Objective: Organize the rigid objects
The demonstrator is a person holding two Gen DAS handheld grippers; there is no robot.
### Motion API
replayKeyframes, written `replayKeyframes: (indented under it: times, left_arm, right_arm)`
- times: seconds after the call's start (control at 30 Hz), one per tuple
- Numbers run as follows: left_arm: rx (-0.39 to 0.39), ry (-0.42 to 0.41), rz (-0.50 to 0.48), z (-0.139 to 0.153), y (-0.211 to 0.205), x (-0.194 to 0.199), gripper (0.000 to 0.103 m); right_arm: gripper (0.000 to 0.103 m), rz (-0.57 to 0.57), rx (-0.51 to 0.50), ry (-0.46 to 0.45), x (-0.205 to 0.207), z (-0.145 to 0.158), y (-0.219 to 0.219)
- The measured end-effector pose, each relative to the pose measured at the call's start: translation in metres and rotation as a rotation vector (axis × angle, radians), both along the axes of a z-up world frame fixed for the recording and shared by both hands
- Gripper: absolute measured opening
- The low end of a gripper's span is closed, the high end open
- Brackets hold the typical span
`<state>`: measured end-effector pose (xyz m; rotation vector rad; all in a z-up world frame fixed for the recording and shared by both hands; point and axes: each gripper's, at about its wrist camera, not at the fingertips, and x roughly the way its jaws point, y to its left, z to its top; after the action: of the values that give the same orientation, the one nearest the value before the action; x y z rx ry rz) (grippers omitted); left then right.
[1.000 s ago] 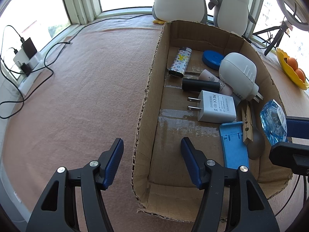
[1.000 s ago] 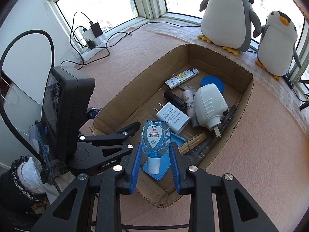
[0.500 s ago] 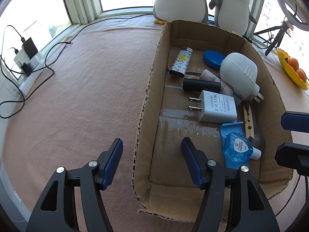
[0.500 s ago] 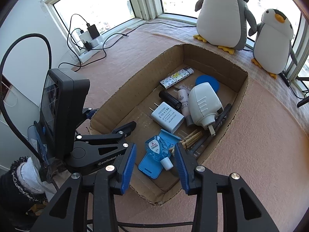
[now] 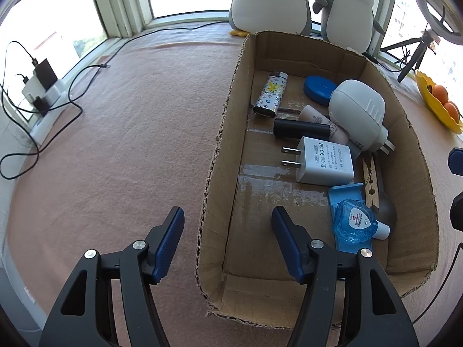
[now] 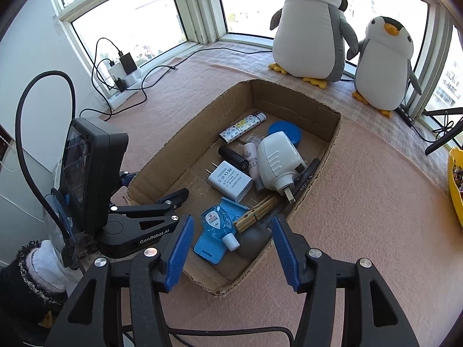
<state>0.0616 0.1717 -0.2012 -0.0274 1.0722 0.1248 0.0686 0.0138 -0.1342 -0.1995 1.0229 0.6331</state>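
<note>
Now lying on a blue tray (image 6: pixel 212 238) inside the cardboard box (image 6: pixel 315 173): small eye-drop bottle (image 6: pixel 216 222), light, slick, rigid; best pinched across its flat body. Right tongs (image 6: pixel 228 250) just opened, empty; left tongs (image 5: pixel 225 241) apart, straddling the box wall.

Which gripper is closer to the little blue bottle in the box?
Right. The right gripper hangs open just above the blue bottle, which lies between its fingers' lines. The left gripper straddles the box wall, farther off.

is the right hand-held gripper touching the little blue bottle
Apart. The right wrist view shows the right hand-held gripper with jaws just opened, above the blue bottle lying in the cardboard box.
</note>
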Motion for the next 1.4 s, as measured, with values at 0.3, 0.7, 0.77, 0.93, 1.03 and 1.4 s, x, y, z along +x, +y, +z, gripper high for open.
replayKeyframes:
  times: [0.3, 0.7, 0.77, 0.93, 1.03, 1.4]
  left_arm:
    - [0.022, -0.048, -0.014, 0.025, -0.004, -0.009, 0.064]
    - [0.042, -0.119, -0.078, 0.077, -0.025, -0.028, 0.080]
    - [0.038, -0.139, -0.089, 0.089, -0.031, -0.031, 0.080]
    - [0.034, -0.217, -0.121, 0.124, -0.047, -0.042, 0.080]
    - [0.021, -0.259, -0.120, 0.143, -0.052, -0.047, 0.082]
    - [0.026, -0.343, -0.086, 0.172, -0.057, -0.065, 0.083]
  right_arm:
    - [0.063, -0.134, 0.029, -0.056, -0.007, 0.027, -0.038]
    - [0.072, -0.295, 0.025, -0.176, -0.033, 0.073, -0.083]
    - [0.073, -0.316, 0.013, -0.202, -0.038, 0.080, -0.088]
    - [0.074, -0.371, -0.002, -0.269, -0.050, 0.096, -0.101]
    - [0.077, -0.401, 0.028, -0.290, -0.054, 0.103, -0.111]
    - [0.080, -0.475, 0.039, -0.318, -0.066, 0.097, -0.125]
